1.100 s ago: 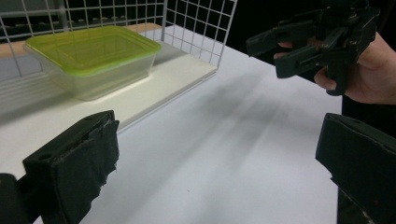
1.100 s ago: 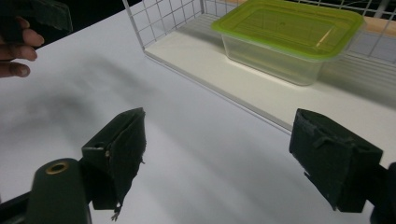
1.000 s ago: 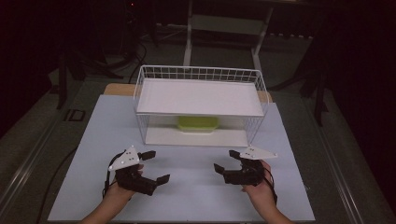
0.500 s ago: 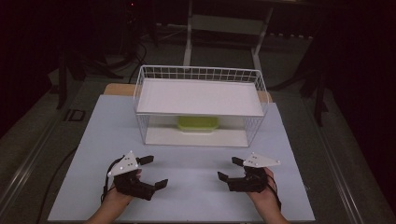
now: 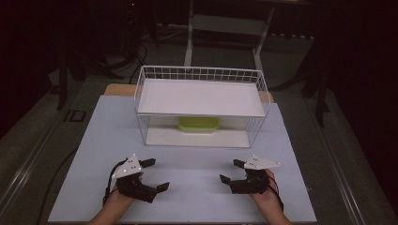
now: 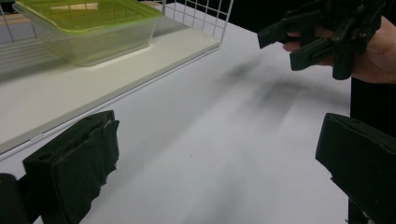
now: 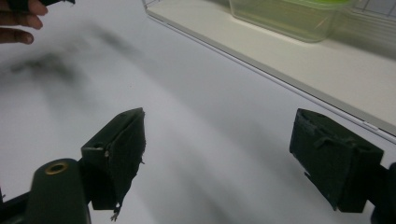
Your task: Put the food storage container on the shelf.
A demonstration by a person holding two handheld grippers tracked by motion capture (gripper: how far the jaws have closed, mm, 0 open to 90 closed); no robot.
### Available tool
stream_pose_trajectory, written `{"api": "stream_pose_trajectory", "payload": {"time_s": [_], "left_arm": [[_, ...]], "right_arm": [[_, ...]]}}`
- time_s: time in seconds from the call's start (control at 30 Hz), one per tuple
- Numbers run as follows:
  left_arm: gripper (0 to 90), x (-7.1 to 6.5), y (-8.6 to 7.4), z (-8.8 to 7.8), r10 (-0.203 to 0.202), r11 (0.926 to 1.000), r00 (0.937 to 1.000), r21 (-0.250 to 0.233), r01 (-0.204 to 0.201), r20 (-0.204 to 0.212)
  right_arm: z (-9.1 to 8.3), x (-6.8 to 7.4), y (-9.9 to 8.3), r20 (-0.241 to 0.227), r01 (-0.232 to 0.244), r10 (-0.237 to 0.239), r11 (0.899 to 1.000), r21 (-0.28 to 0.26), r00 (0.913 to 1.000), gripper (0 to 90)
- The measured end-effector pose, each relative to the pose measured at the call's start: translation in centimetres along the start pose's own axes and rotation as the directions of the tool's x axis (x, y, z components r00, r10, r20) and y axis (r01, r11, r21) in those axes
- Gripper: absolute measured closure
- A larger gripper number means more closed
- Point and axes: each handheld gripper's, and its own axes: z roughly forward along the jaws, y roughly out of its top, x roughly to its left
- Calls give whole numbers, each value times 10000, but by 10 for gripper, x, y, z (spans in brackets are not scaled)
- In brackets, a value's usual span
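A clear container with a green lid [image 5: 199, 124] sits on the lower board of a white wire rack [image 5: 200, 75], under its white upper shelf. The same container [image 6: 88, 28] lies ahead on the left in the left gripper view, and at the top right as the container [image 7: 289, 18] in the right gripper view. My left gripper [image 5: 157, 174] rests low over the white table [image 5: 108, 131] near the front left, open and holding nothing. My right gripper [image 5: 230, 171] is at the front right, open and holding nothing. The two point inward at each other. Wide-set jaws frame bare table for both the left gripper [image 6: 215, 163] and the right gripper [image 7: 224, 154].
The rack stands at the back middle of the table, its open side facing me. A wooden edge [image 5: 117, 89] shows behind the white top. Dark floor, cables and stand legs [image 5: 190, 33] surround the table. The other hand's gripper [image 6: 327, 32] appears across the table in the left gripper view.
Both grippers have drawn back a little toward the front edge of the table, staying open. The rack and the container have not moved.
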Motion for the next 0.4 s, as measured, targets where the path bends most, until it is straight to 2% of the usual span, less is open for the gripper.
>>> {"api": "stream_pose_trajectory", "payload": {"time_s": [0.17,0.4], "left_arm": [[0,3,-4,2,-106,9998,9999,148,107,-33],[0,3,-2,2,-170,9998,9999,-109,170,-29]], "right_arm": [[-2,-4,1,126,-50,51,9999,-90,9999,183],[-2,-4,1,126,-21,23,9999,-106,9999,183]]}}
